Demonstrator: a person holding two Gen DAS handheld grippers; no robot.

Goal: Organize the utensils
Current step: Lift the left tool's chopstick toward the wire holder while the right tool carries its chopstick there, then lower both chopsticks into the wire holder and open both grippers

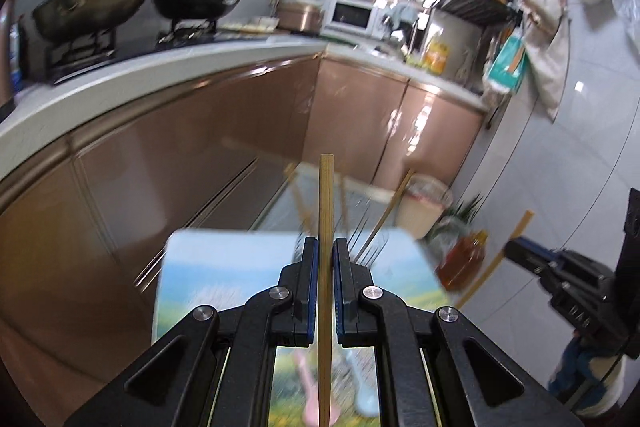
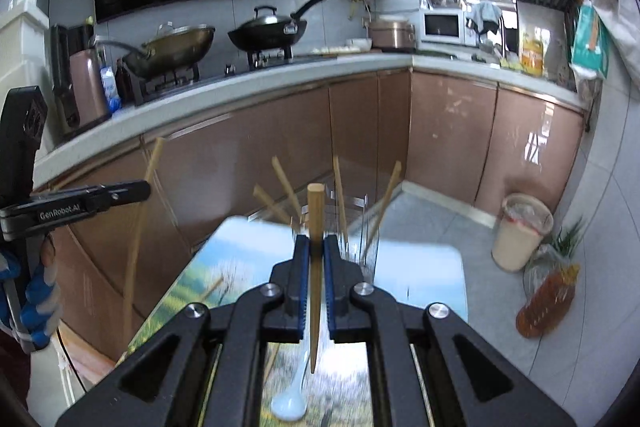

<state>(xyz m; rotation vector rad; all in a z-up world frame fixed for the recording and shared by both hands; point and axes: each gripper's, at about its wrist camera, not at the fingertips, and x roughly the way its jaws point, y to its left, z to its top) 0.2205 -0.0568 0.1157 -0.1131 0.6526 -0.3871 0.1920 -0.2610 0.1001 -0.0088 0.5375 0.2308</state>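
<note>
My left gripper is shut on a pale bamboo chopstick that stands upright between the blue pads. My right gripper is shut on a darker wooden chopstick, also upright. Both hang above a small table with a landscape print. A clear holder at its far edge holds several chopsticks. A light blue spoon lies on the table below my right gripper; it shows with a pink spoon in the left wrist view. The left gripper shows at the left of the right wrist view.
Brown cabinets run under a white counter with two woks on a stove. On the tiled floor stand a white bin and an oil bottle. Bags hang on the right wall.
</note>
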